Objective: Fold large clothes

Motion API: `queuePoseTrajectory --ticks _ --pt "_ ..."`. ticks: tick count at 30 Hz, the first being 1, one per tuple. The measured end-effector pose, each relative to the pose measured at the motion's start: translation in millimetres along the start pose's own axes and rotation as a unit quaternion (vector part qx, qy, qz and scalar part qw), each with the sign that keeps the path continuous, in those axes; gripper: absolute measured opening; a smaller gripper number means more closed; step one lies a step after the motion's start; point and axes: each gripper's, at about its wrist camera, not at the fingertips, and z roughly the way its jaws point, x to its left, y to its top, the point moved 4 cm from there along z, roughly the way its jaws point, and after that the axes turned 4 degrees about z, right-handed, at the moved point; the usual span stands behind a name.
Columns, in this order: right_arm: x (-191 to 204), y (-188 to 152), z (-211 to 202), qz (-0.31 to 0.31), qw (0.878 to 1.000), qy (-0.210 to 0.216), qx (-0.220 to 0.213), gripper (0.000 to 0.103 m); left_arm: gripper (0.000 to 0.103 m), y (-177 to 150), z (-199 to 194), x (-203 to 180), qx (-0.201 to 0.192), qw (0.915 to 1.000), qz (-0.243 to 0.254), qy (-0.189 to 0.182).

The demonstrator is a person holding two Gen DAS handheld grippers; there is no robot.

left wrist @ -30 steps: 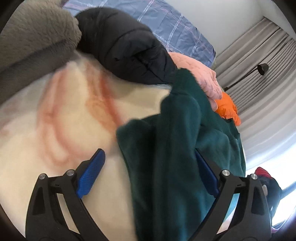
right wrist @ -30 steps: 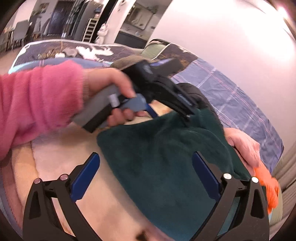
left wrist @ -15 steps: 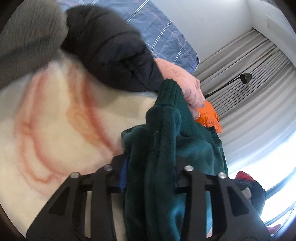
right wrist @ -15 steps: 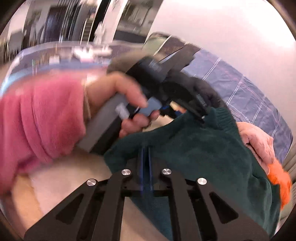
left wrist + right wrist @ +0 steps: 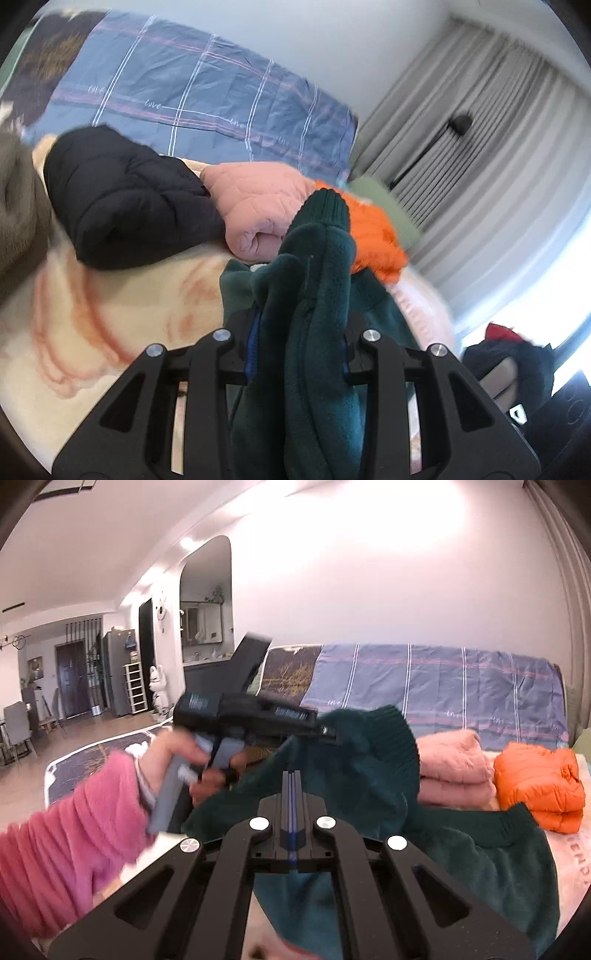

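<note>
1. A cream blanket (image 5: 110, 314) with reddish line patterns covers the bed, and a blue checked quilt (image 5: 207, 92) lies along the wall behind it. On the blanket a row of bundles that look already folded is seen: a black padded jacket (image 5: 122, 206), a pink quilted garment (image 5: 258, 206) and an orange padded garment (image 5: 373, 236). By that row, part of the task is judged done.

2. The dark green fleece garment (image 5: 461, 853) is in hand, lifted partly off the blanket in front of the row. No fold is seen in it yet; its folding and placing are judged to remain.

3. Its long axis is judged to run roughly away from the left camera towards the folded row, with a ribbed cuff or hem (image 5: 327, 206) pointing upward at the far end. The rest hangs below and is spread on the blanket.

4. The left gripper (image 5: 297, 350) is clamped narrowly on a thick bunch of the fleece.

5. The right gripper (image 5: 291, 808) is pressed fully together, apparently on a thin edge of the same garment.
</note>
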Motion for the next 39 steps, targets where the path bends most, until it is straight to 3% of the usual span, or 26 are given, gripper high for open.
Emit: queuePoseTrajectory --ticks 2,4,7,10,12,15,16,17,18,19,24,29,33,39 --pt "-7 -17 -4 0.006 1.000 -0.003 0.014 0.026 0.031 5 6 -16 0.030 0.9988 0.014 0.037" --pt "2 -41 -1 -0.005 1.000 0.001 0.024 0.064 0.031 8 11 -28 0.053 0.9961 0.026 0.067" --pt "37 -80 8 -0.101 0.994 -0.024 0.031 0.070 0.031 10 17 -34 0.074 0.9911 0.036 0.105" --pt "75 -107 21 -0.229 0.969 -0.095 0.000 0.082 0.031 7 13 -40 0.089 0.9871 0.042 0.126" --pt "95 -113 50 -0.291 0.944 -0.159 0.003 0.082 0.031 8 14 -42 0.097 0.9853 0.042 0.134" --pt "98 -103 77 -0.310 0.926 -0.214 -0.014 0.080 0.031 7 15 -47 0.110 0.9824 0.046 0.144" --pt "92 -96 83 -0.307 0.922 -0.236 -0.026 0.055 0.031 7 15 -48 0.115 0.9810 0.049 0.148" --pt "87 -92 83 -0.292 0.930 -0.222 -0.022 0.038 0.031 7 15 -49 0.118 0.9799 0.053 0.152" --pt "79 -85 78 -0.256 0.947 -0.192 -0.017 0.025 0.031 8 15 -49 0.119 0.9790 0.056 0.156" --pt "70 -79 71 -0.222 0.959 -0.172 -0.017 0.022 0.031 9 14 -48 0.120 0.9786 0.057 0.157" --pt "25 -55 27 -0.107 0.985 -0.132 -0.032 0.019 0.031 18 16 -61 0.111 0.9862 0.051 0.112" --pt "-11 -41 -26 -0.001 0.992 -0.112 -0.059 0.019 0.031 29 36 -119 0.100 0.9876 0.096 0.074" --pt "-60 -28 -61 0.105 0.987 -0.089 -0.087 0.018 0.031 38 65 -170 0.100 0.9850 0.126 0.063" --pt "-143 -23 -115 0.220 0.963 -0.092 -0.126 0.018 0.034 41 129 -245 0.118 0.9758 0.179 0.042"
